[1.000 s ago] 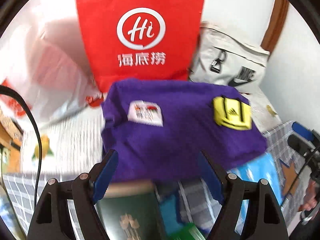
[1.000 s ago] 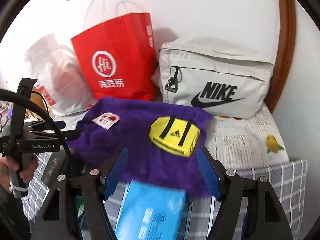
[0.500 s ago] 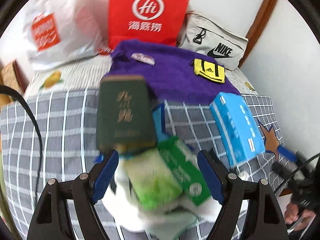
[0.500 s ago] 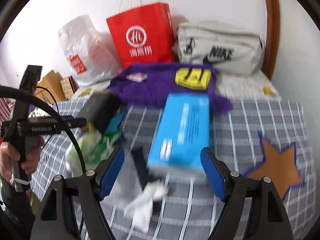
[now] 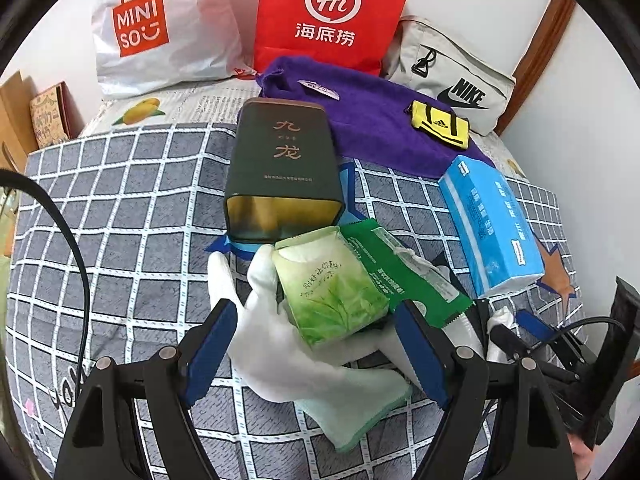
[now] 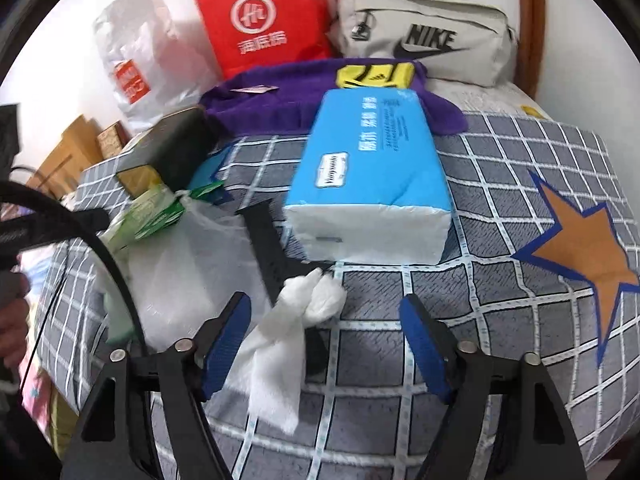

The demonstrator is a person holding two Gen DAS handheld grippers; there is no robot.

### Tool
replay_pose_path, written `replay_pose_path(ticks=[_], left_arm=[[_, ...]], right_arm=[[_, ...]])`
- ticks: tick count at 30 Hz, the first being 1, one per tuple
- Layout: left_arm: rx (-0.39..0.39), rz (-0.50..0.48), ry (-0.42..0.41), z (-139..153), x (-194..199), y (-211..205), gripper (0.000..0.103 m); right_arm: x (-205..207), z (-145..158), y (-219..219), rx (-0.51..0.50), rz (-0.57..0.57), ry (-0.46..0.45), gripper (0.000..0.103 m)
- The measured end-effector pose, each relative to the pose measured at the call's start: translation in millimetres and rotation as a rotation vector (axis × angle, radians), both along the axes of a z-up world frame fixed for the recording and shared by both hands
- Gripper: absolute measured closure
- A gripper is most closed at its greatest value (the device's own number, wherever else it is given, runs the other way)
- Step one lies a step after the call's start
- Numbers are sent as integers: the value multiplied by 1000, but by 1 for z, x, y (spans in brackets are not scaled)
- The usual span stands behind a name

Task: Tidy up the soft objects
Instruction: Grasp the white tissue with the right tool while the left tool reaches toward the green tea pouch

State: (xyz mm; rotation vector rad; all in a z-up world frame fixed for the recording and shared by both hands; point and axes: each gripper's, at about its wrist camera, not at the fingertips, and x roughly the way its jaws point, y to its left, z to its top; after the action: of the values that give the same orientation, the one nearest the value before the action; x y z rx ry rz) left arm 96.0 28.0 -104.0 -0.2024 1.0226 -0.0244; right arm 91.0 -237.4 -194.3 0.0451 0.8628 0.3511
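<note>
Soft things scattered on a checked bedspread, both grippers hanging just above.

Left wrist view: far off, MINISO on white plastic bag, Hi on red bag, NIKE on grey pouch; adidas mark on yellow pouch atop purple towel. Left gripper spread wide, gripping nothing, over white glove under green tea packet. Open bedspread to the left.

Right wrist view: NIKE readable far right. Right gripper closing, crumpled white tissue between pads, not pinched; blue tissue pack just beyond. Clear bedspread with orange star to the right.
</note>
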Motion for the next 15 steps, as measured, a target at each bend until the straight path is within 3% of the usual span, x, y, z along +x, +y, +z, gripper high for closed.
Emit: replay_pose_path(ticks=[2,6,11,15], left_arm=[[3,-5,-11,1,0,-1,23],[-39,-21,-9,-4,8,-2,23],[-10,-10,46,-25,25,-10,23],[-73,11,23,-34,24,-3,22]], right_arm=[[5,-6,2,8,-13,1,76],[-3,-6,4,0,21,-5,75],[-23,7,-1,-13,11,-54,75],[-32,13,-13,6,3,-58,75]])
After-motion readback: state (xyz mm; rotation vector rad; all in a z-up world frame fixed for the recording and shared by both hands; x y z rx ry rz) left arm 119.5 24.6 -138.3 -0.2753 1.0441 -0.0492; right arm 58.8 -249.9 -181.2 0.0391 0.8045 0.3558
